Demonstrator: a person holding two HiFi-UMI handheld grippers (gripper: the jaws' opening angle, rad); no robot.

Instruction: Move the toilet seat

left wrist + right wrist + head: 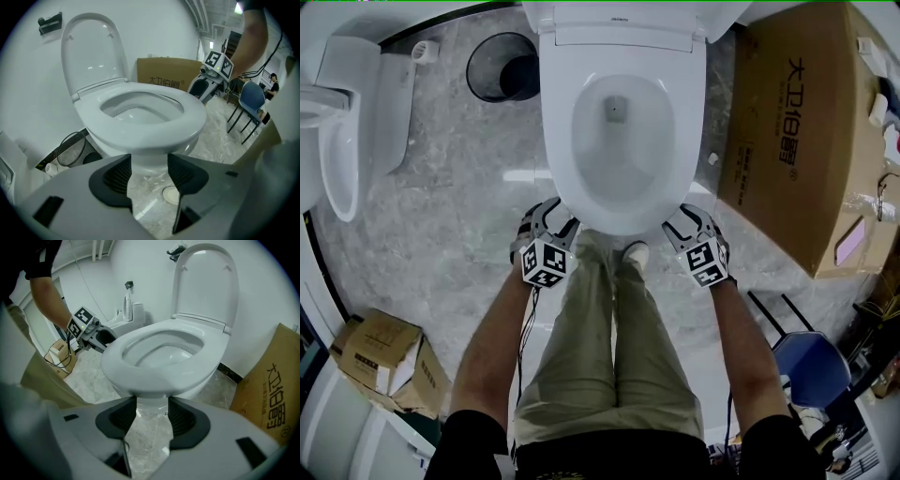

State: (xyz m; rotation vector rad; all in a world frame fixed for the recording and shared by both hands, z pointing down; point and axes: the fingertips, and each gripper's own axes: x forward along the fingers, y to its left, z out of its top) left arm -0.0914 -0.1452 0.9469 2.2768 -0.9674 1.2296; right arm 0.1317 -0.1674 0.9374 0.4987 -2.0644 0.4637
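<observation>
Two grippers sit at the front of the white ceramic toilet (623, 42), one on either side of my knees. My left gripper (553, 217) has its jaws spread, and its own view shows nothing between the black ribbed pads (117, 174), only the bowl's base and pale floor past them. My right gripper (682, 223) is just as wide apart, with bare grey marbled floor (150, 446) showing through the gap.

The white oval toilet seat (558, 141) lies flat on the bowl, its front edge just past both sets of jaw tips. Neither gripper has hold of it. The white plastic lid (93, 51) stands upright against the wall behind.

The head view shows a black wire waste bin (502, 66) on the floor left of the toilet, and a second white toilet (337, 141) further left. A large brown cardboard box (806, 141) with dark print stands close by on the right. A blue chair (811, 366) sits nearer me on that side, and a small open cardboard carton (384, 361) lies at lower left.
</observation>
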